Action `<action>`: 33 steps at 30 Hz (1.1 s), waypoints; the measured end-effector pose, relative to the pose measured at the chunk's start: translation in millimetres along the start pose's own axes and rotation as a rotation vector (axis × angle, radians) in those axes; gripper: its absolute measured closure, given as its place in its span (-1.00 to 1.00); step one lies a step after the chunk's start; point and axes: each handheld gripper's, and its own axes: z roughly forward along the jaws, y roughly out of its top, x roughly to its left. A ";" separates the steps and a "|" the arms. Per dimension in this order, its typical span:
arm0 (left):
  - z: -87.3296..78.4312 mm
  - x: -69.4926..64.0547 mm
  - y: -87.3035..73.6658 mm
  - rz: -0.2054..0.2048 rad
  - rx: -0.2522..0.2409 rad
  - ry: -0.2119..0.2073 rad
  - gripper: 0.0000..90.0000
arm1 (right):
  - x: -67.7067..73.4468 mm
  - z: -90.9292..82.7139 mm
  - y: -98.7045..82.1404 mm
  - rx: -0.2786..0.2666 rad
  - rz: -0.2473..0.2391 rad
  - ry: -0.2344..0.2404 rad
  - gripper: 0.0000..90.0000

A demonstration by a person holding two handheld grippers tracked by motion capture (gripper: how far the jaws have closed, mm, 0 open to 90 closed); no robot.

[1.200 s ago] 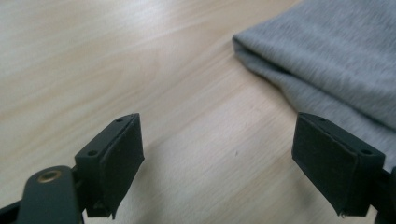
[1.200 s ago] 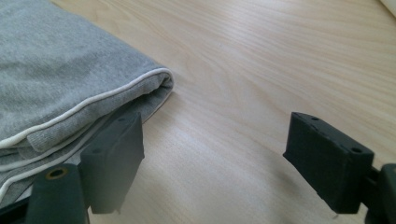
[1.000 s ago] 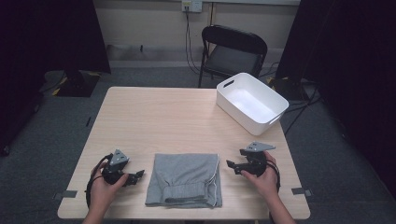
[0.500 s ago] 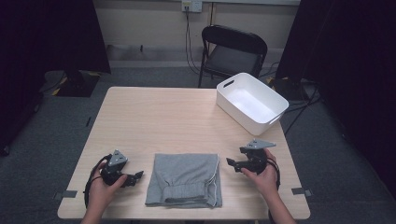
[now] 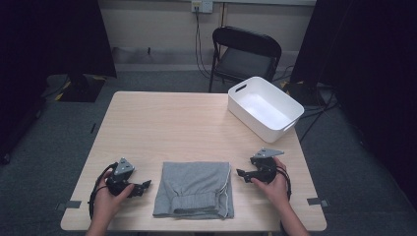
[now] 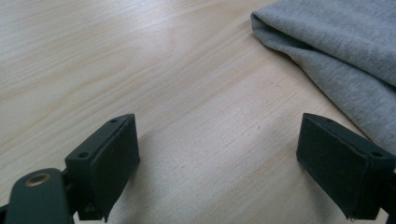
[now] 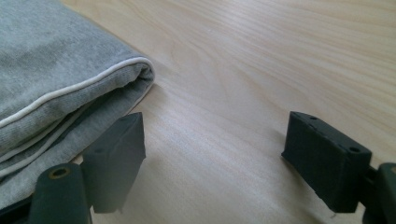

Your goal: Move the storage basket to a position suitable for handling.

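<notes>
Folded grey sweatpants [image 5: 194, 189] are flanked by both grippers. Left gripper [image 5: 142, 187] jaws are spread, nothing between; garment just beyond. Right gripper [image 5: 241, 173] jaws likewise released, hem beside one jaw.

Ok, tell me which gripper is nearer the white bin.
Right. The right gripper sits below the white bin, right of the grey garment; the left gripper lies across the garment.
</notes>
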 end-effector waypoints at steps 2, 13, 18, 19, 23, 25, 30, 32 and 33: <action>-0.1 0.1 0.0 0.001 0.001 0.000 -0.72 | -0.2 0.3 0.4 0.001 -0.004 0.000 -0.56; 0.3 -0.2 0.2 -0.003 0.002 0.009 -0.74 | -13.2 -4.4 16.4 -0.011 0.028 0.002 -0.55; 0.4 0.0 0.2 -0.003 0.002 0.008 -0.75 | -18.7 -5.8 25.2 -0.012 0.032 -0.002 -0.54; 0.4 0.0 0.2 -0.003 0.002 0.008 -0.75 | -19.7 -6.4 27.5 -0.014 0.030 -0.003 -0.54; 0.4 0.0 0.2 -0.003 0.002 0.008 -0.75 | -23.2 -8.7 37.5 -0.008 0.010 -0.017 -0.53; 0.4 0.0 0.2 -0.004 0.002 0.008 -0.75 | -24.8 -9.9 42.6 -0.006 -0.002 -0.026 -0.53; 0.3 0.0 0.2 -0.003 0.002 0.009 -0.75 | -26.7 -12.4 53.6 -0.008 -0.018 -0.034 -0.52; 0.4 0.0 0.2 -0.004 0.002 0.008 -0.75 | -27.2 -13.4 62.1 -0.021 -0.017 -0.025 -0.52; 0.4 0.0 0.2 -0.003 0.002 0.007 -0.76 | -27.0 -13.7 64.4 -0.026 -0.019 -0.025 -0.52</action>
